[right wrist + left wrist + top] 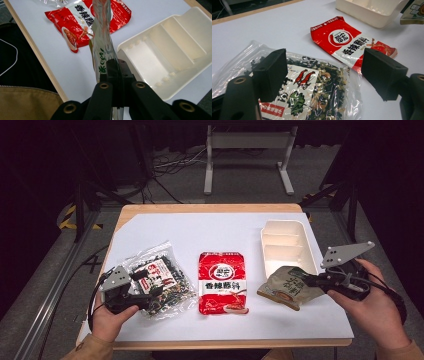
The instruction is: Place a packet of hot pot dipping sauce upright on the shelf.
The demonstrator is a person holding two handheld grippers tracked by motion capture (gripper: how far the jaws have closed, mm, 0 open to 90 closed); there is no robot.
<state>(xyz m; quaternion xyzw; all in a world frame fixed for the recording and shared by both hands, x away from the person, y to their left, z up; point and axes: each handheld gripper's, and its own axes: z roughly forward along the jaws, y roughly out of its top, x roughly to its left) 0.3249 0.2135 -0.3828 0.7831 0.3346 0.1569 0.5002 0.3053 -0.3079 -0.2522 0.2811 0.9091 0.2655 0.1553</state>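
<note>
1. Right tongs (314,281) are clenched on one edge of the green-and-tan pouch (288,287), which hangs off them above the surface (225,227), just in front of the cream tray (288,246). In the right gripper view the pouch (102,45) stands edge-on, pinched thin between the pads.
2. Risk: that is a thin hold on slick film. A quick swing could make the pouch slip out or twist and drop short of the tray.
3. Risk: the dangling far end could catch the tray's near wall (130,53) if it comes in low, and shove the light tray along.
4. Left tongs (322,75) are released, jaws wide, hovering over the clear seaweed bag (312,95) without pressing it. That crinkly bag could skate away if nipped carelessly.
5. Room: the red packet (222,282) lies flat between the two bags, apart from both. The tray sits close to the right edge of the surface, so there's little margin there; plenty of bare white lies behind the packets.
</note>
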